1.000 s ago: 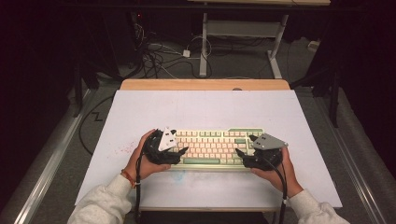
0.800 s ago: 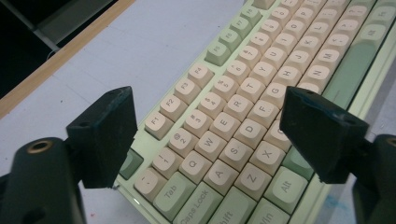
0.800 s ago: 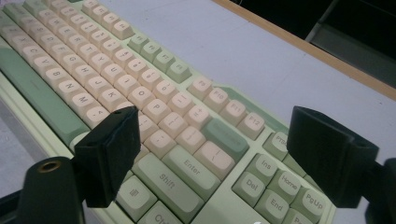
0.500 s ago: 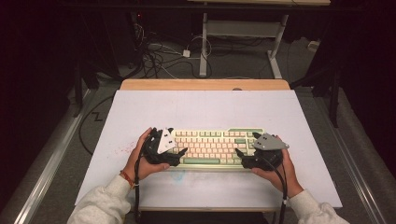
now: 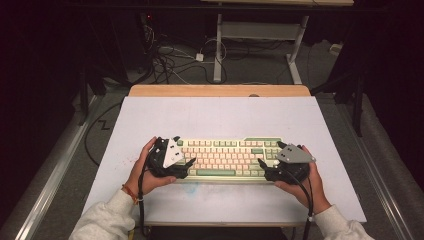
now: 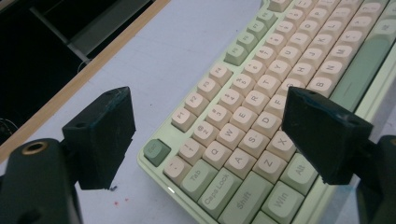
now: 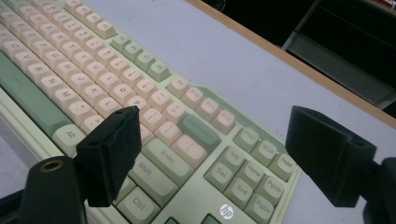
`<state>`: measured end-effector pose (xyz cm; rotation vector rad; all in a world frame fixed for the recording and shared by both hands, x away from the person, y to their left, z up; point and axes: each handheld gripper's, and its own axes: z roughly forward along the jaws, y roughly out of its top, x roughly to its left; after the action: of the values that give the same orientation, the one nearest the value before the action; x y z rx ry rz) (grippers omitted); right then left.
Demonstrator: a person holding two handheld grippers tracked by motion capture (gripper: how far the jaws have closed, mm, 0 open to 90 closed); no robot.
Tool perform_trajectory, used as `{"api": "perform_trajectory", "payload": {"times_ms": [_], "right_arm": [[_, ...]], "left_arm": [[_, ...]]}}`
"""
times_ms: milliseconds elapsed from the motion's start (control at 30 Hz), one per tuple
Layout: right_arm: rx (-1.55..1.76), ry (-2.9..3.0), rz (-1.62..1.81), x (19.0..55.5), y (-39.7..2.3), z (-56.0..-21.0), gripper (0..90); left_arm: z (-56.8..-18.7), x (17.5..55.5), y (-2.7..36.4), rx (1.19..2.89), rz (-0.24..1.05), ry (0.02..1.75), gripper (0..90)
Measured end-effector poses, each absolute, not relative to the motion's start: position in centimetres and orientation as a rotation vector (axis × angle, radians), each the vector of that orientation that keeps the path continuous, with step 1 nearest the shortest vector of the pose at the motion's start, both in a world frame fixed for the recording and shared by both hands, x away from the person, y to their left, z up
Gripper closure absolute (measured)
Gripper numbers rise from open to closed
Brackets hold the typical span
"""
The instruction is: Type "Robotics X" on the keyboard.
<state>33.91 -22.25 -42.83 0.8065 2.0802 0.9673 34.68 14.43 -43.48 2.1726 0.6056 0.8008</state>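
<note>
A pale green keyboard with cream and green keys lies on a white mat, near its front edge. My left gripper sits at the keyboard's left end, held in a hand. In the left gripper view the keyboard passes between the jaws of that gripper, which stand wide and touch nothing. My right gripper sits at the right end. Its view shows its jaws astride the keyboard near the Enter and Shift keys, pads off it. Both grippers' jaws have just been opening.
The white mat covers a wooden table whose far edge shows as a tan strip. Beyond it, cables lie on the floor by a white desk frame. Metal rails run along both sides of the table.
Both grippers' jaws stand slightly wider at the keyboard's ends than a second ago. The hands and the keyboard have kept their places.
</note>
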Motion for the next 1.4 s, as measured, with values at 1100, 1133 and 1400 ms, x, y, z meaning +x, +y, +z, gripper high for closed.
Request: {"api": "perform_trajectory", "payload": {"times_ms": [1100, 1133, 1400], "right_arm": [[0.817, 2.043, 0.901, 31.8, -25.8, -42.7, 19.0], [0.813, 2.041, 0.9, 31.7, -25.9, -42.8, 19.0], [0.843, 2.027, 0.894, 31.2, -26.9, -43.2, 18.9]], "left_arm": [[-44.3, 32.9, 18.1, 2.195, 0.876, 0.619, 16.6], [-44.4, 32.9, 18.2, 2.196, 0.873, 0.62, 16.6], [-44.8, 32.5, 19.0, 2.197, 0.865, 0.634, 16.4]]}}
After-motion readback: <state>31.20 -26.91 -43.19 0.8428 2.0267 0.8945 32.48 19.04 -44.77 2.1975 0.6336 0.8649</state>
